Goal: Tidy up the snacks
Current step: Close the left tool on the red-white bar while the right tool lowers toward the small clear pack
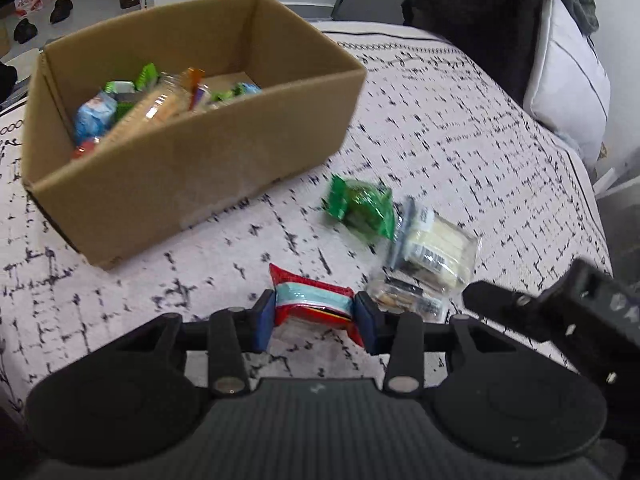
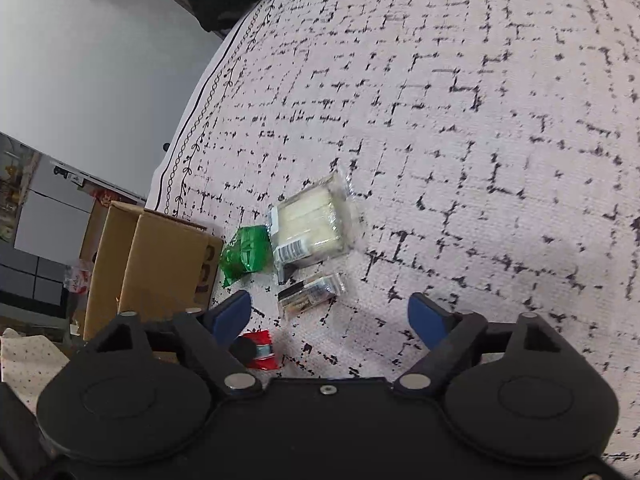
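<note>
Your left gripper point(image 1: 314, 322) is clamped on the red snack pack point(image 1: 312, 306), both blue pads pressed against its ends, and the pack sits close in front of the cardboard box point(image 1: 192, 184), just off its near corner. That puts you at the carrying step: the pack is picked, and I judge the next move is to lift it clear of the box's near wall, bring it over the opening and let go above the snacks already inside.

Your right gripper point(image 2: 330, 320) has its jaws standing apart with nothing between them. It points at the small clear packet point(image 2: 310, 294), which lies a little farther from the box than the red pack. Beyond that rest the clear tray of pale wafers point(image 2: 310, 224) and, beside it on the box side, the green wrapper point(image 2: 245, 254). These three are not yet sorted.

Everything sits on a pale cloth with a black broken-line pattern point(image 2: 480, 120). Past the box there is a floor with dark shoes point(image 1: 60, 10); to the far right of the box, a white pillow point(image 1: 568, 92).
</note>
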{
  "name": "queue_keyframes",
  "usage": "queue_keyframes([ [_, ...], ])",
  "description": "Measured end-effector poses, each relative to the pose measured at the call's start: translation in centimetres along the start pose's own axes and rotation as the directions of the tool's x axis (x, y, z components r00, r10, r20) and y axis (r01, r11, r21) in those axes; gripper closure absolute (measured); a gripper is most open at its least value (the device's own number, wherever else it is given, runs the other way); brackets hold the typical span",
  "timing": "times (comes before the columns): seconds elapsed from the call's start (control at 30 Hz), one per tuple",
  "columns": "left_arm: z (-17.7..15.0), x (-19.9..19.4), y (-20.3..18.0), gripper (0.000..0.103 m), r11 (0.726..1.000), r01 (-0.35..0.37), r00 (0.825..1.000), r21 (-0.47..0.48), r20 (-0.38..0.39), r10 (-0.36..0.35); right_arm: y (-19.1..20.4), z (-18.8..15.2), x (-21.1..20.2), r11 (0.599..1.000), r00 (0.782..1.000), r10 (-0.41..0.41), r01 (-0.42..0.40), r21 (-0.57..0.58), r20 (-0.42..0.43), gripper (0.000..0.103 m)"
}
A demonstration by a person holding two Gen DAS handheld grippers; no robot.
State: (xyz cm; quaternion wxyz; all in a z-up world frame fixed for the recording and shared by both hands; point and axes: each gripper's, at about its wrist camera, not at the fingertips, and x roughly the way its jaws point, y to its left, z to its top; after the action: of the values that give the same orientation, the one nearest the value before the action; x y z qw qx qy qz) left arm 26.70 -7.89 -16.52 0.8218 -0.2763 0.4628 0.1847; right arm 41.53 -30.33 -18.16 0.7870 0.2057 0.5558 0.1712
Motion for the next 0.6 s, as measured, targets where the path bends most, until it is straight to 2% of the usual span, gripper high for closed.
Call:
queue_keyframes([
  [0.13, 0.6, -0.4, 1.4, 0.062, 1.000, 0.002, 1.000, -0.016, 0.010, -0.001, 0.3, -0.2, 1.2, 1.000, 0.999, 0.019, -0.018, 0.021, -0.026, 0.033],
  [0.2, 0.9, -0.5, 2.1, 0.062, 1.000, 0.006, 1.000, -0.026, 0.009, -0.006, 0.6, -0.3, 1.8, 0.999, 0.999, 0.025, -0.024, 0.029, -0.033, 0.035],
  [0.33, 1.4, -0.8, 3.6, 0.062, 0.999, 0.017, 1.000, -0.048, 0.007, -0.017, 1.3, -0.3, 3.4, 0.999, 0.999, 0.012, -0.011, 0.033, -0.036, 0.044],
  [0.47, 1.9, -1.0, 4.7, 0.062, 0.998, 0.023, 1.000, -0.064, 0.008, -0.023, 2.6, -0.1, 4.2, 1.000, 1.000, -0.021, 0.022, -0.006, 0.020, 0.049],
  [0.6, 2.2, -1.0, 5.4, 0.061, 0.997, 0.028, 1.000, -0.072, 0.003, -0.028, 3.7, -0.2, 4.9, 0.995, 0.996, -0.074, 0.077, -0.061, 0.056, 0.050],
])
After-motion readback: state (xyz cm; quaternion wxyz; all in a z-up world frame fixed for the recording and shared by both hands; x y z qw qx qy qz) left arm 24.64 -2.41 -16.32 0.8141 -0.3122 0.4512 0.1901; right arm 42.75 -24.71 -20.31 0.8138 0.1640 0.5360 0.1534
